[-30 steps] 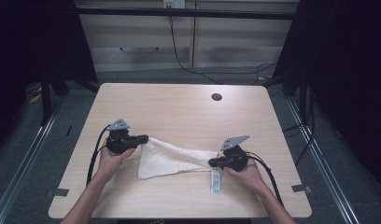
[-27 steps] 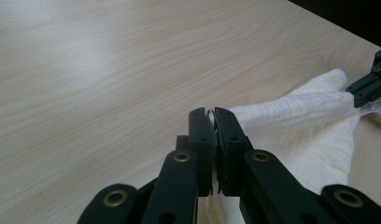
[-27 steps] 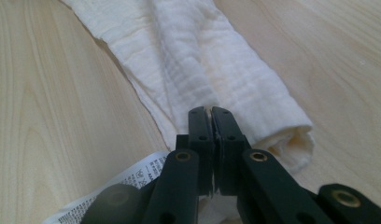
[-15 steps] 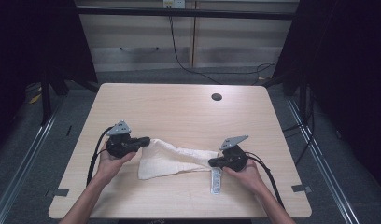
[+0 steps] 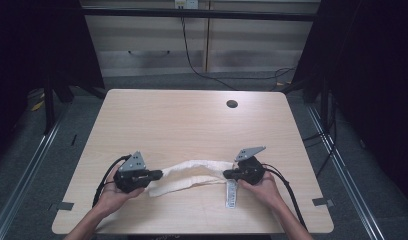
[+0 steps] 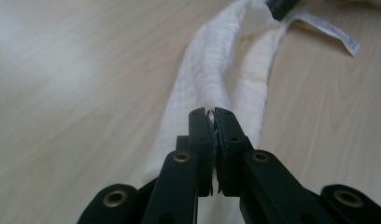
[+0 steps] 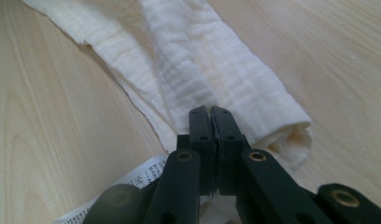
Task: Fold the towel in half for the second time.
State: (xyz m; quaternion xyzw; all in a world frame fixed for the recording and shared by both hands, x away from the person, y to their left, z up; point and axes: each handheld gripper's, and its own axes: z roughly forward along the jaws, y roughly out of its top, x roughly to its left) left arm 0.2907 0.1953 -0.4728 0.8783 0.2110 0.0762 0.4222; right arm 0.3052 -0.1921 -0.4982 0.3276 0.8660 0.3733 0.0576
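Honestly, the risk I see now is the cloth point(image 5: 192, 176) slipping out of one pinch: each tool grips only a thin bunched end, so a hard pull outward or an uneven lift could tear a corner free and let the whole thing collapse onto the table point(image 5: 192, 125). My left tool point(image 5: 161, 174) is clamped tight on the cloth's left end, a sliver of white fabric showing between its closed jaws in the left gripper view, and my right tool point(image 5: 226, 174) is clamped just as tight on the right end. The label point(image 5: 231, 194) hangs loose below my right tool toward the near edge, and it could get folded in or snagged if I turn that wrist. The cloth lies near the table's near edge, drawn into a long narrow band; its long axis runs left to right between my hands, sagging slightly in the middle, with a loose fold trailing near the left end.
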